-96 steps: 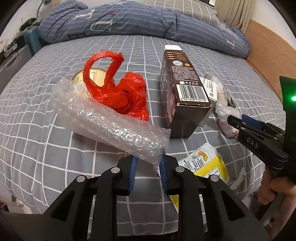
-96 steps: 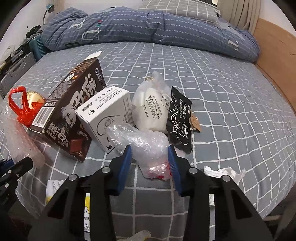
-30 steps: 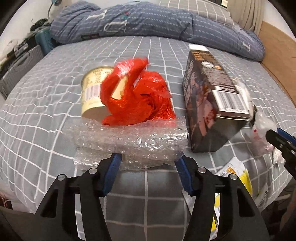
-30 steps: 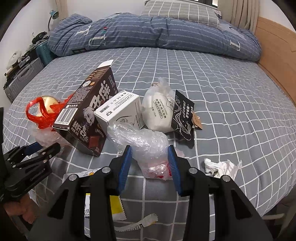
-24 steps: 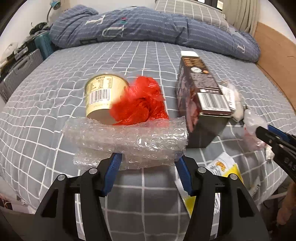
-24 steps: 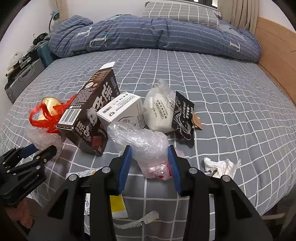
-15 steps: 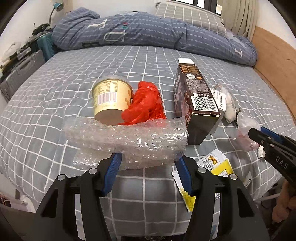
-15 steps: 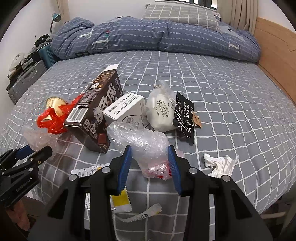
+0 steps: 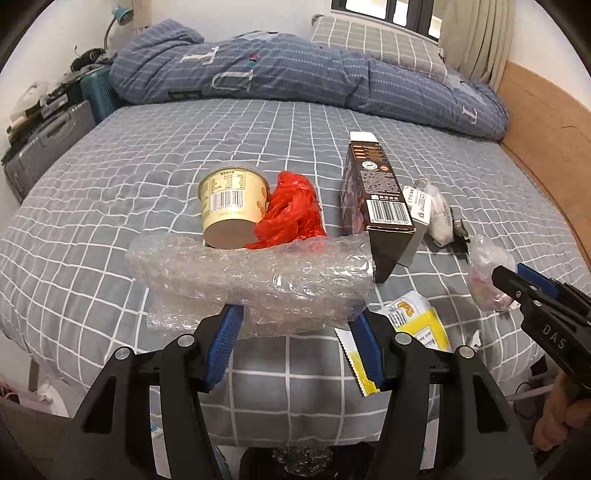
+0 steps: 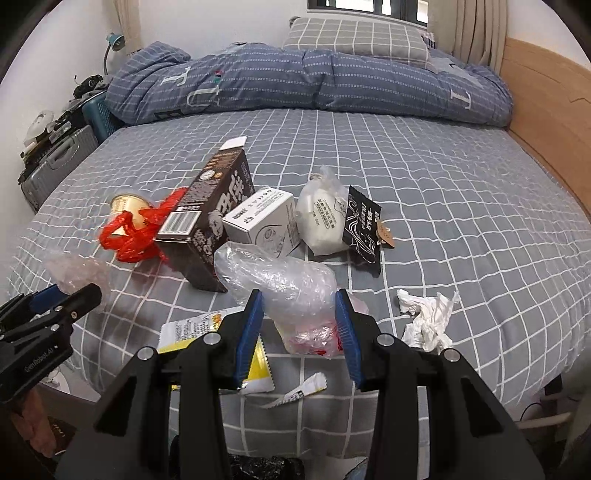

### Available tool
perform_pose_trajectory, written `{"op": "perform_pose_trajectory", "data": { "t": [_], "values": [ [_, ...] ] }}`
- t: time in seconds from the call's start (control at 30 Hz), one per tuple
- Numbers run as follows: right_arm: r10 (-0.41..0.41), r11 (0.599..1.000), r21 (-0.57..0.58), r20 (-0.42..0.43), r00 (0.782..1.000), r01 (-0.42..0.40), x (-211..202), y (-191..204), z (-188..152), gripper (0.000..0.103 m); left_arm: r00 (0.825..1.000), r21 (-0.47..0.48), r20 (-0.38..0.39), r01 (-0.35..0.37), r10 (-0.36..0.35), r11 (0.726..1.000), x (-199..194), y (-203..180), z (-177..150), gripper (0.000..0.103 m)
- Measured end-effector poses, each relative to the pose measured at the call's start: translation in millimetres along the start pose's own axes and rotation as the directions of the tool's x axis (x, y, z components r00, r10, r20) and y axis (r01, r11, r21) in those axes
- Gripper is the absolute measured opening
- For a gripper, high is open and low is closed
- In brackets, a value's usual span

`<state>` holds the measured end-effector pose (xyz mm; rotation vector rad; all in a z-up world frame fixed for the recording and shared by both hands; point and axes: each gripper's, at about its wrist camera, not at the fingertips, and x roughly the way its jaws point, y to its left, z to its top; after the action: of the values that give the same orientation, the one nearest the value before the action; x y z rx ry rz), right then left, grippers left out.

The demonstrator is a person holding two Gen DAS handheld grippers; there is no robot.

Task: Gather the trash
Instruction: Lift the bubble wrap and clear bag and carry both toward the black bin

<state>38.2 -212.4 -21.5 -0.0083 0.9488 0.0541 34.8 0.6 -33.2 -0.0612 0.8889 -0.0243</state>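
Note:
My left gripper [image 9: 295, 325] is shut on a folded sheet of clear bubble wrap [image 9: 251, 277] and holds it above the bed's near edge. My right gripper [image 10: 299, 317] is shut on a crumpled clear plastic bag [image 10: 284, 288]. On the grey checked bed lie a cream cup [image 9: 231, 203], a red plastic bag [image 9: 291, 214], a brown carton [image 9: 376, 206], a white box [image 10: 264, 221], a white pouch [image 10: 323, 218], a black sachet [image 10: 364, 229], a yellow wrapper [image 9: 413, 325] and a crumpled tissue [image 10: 428, 317].
A blue quilt [image 9: 295, 77] and a pillow [image 10: 354, 35] lie at the bed's far end. A wooden bed board [image 10: 546, 92] runs along the right. A suitcase [image 9: 40, 147] stands left of the bed. A dark bag opening [image 10: 266, 465] shows below the grippers.
Both grippers have pulled back and up from the bed with their loads. The red bag has dropped beside the cup. The left gripper's grip on the bubble wrap is wider than 3.2 s ago.

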Motion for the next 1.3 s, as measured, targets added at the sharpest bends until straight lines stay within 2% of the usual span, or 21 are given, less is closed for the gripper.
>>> {"op": "perform_pose_trajectory", "data": {
  "t": [0.9,1.3],
  "values": [
    [0.017,1.0,-0.023,0.038,0.999,-0.016,-74.2,24.1,-20.8,0.039,0.999,0.002,0.028,0.018,-0.018,1.0,-66.9,3.0,-19.9,0.054],
    [0.027,1.0,-0.009,0.032,0.999,-0.026,-108.8,29.3,-44.1,0.039,0.999,0.003,0.022,0.024,-0.024,1.0,-96.9,2.1,-40.1,0.054]
  ]
}}
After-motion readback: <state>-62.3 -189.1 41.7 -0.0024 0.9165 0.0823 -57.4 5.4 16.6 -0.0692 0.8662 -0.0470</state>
